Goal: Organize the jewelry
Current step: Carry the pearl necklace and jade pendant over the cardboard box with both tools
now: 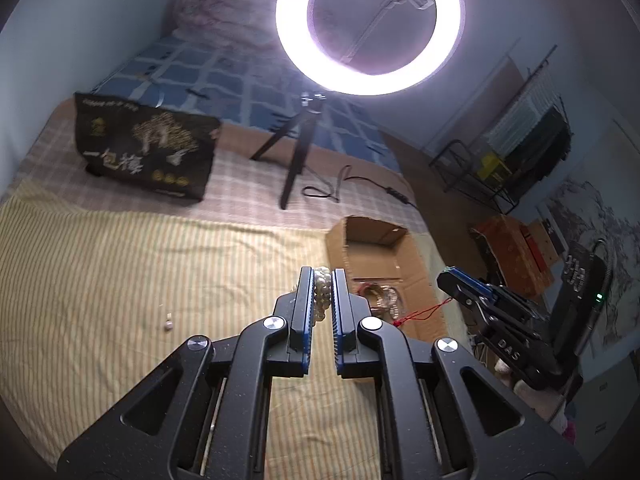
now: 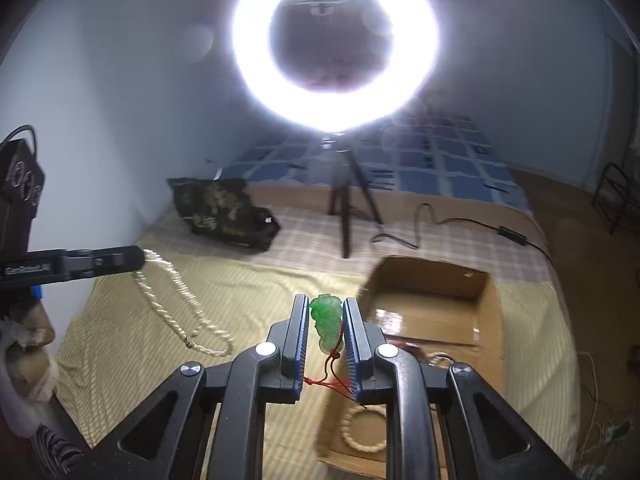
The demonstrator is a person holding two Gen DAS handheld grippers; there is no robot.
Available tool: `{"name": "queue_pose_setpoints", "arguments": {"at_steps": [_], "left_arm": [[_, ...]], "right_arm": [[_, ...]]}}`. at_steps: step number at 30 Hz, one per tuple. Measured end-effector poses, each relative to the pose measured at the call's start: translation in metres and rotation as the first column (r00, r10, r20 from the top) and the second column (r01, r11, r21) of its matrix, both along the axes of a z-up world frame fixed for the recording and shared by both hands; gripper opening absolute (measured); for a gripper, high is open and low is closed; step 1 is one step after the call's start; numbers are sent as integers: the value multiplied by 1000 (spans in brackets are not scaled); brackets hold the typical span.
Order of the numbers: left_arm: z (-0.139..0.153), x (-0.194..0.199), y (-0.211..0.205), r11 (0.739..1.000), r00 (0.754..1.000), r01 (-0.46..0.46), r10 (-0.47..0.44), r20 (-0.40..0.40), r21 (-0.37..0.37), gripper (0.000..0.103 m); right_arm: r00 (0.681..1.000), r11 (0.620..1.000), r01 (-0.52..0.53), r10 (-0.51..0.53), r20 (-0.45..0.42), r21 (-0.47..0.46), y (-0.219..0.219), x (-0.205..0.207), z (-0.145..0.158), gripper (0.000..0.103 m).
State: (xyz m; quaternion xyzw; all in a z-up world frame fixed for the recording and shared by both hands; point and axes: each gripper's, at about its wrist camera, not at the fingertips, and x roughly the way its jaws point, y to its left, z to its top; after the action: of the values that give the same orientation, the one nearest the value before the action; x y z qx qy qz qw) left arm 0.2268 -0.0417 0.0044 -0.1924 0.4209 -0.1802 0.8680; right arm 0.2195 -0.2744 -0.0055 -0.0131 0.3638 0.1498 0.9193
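My left gripper (image 1: 322,271) is shut on a pearl necklace (image 1: 323,296), held above the striped bedspread. In the right wrist view the left gripper (image 2: 138,257) comes in from the left, and the pearl necklace (image 2: 180,300) hangs from it in a long loop down to the bed. My right gripper (image 2: 325,299) is shut on a green jade pendant (image 2: 327,320); its red cord (image 2: 330,378) trails below the jaws. The right gripper (image 1: 446,278) is at the right edge of the open cardboard box (image 1: 340,236), with the red cord (image 1: 424,312) dangling over it.
The cardboard box (image 2: 432,276) holds a bead bracelet (image 2: 364,428) and other pieces (image 1: 384,296). A small loose bead (image 1: 168,325) lies on the bedspread. Behind stand a ring light (image 1: 370,24) on a tripod (image 1: 296,160), its cable (image 2: 460,224) and a black bag (image 1: 148,148).
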Motion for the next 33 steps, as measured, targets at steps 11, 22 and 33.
{"name": "queue_pose_setpoints", "arguments": {"at_steps": [11, 22, 33], "left_arm": [[33, -6, -49, 996, 993, 90, -87, 84, -29, 6], [50, 20, -97, 987, 982, 161, -158, 101, -18, 0], [34, 55, -141, 978, 978, 197, -201, 61, 70, 0]], "right_arm": [[993, 993, 114, -115, -28, -32, -62, -10, -7, 16], [987, 989, 137, -141, -75, -55, -91, -17, -26, 16], [982, 992, 119, -124, -144, -44, -105, -14, -53, 16]]}}
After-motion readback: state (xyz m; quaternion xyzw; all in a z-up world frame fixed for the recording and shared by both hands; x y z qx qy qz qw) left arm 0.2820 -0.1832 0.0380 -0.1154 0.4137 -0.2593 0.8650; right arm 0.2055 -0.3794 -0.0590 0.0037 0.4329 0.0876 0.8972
